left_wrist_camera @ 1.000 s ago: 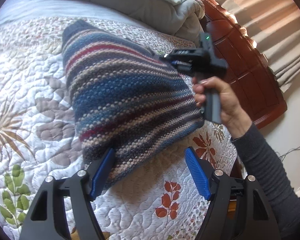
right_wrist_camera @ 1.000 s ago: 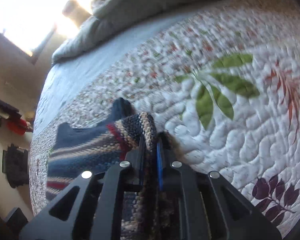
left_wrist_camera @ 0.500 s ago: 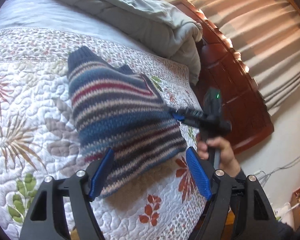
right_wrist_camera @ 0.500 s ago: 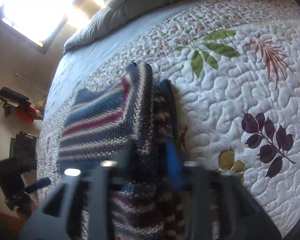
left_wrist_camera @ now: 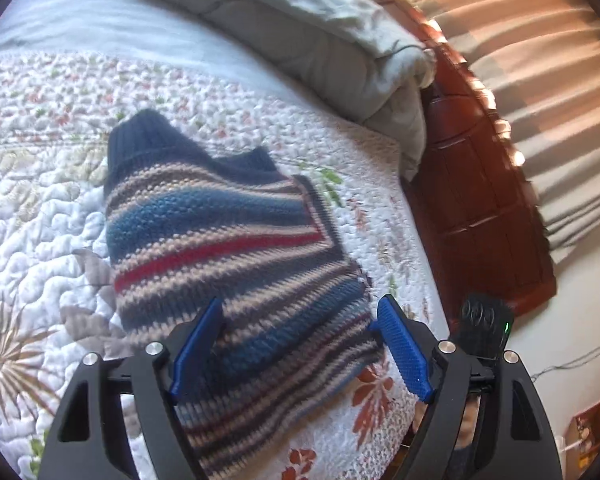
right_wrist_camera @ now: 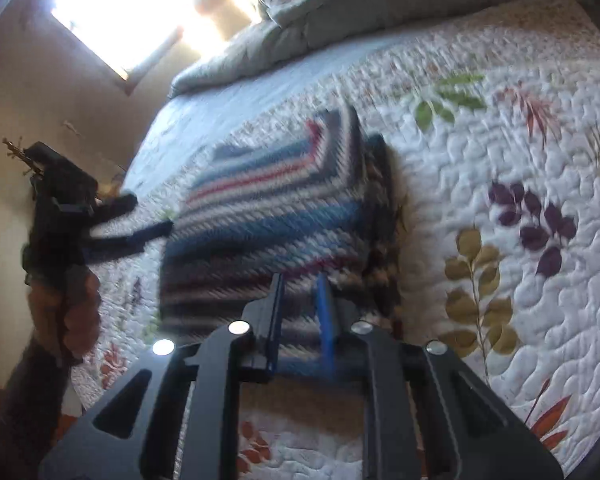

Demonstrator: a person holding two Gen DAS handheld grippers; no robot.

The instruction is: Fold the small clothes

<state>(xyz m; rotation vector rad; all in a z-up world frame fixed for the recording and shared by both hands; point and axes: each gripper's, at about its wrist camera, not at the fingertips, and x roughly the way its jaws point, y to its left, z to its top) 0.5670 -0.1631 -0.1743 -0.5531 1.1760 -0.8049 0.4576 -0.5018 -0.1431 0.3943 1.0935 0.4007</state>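
Stripy sweater (left_wrist_camera: pixel 228 248) lies folded on the flowery quilt (left_wrist_camera: pixel 40 216), near the bed's side. L tongs (left_wrist_camera: pixel 300 302) hang over its near end. Jaws are wide & have just been opening. Sweater shows btw them, but the pads don't press it. R tongs (right_wrist_camera: pixel 299 280) have just pinched shut w/ nothing in them, by the sweater's edge.

One striped knitted sweater (left_wrist_camera: pixel 228 248) folded on my bed, one floral quilt (left_wrist_camera: pixel 40 240) under it, one grey duvet (left_wrist_camera: pixel 320 40) bunched at the head, one wooden headboard (left_wrist_camera: pixel 484 208), one bright window (right_wrist_camera: pixel 140 4), my two grippers, left gripper (left_wrist_camera: pixel 300 344), right gripper (right_wrist_camera: pixel 300 312)
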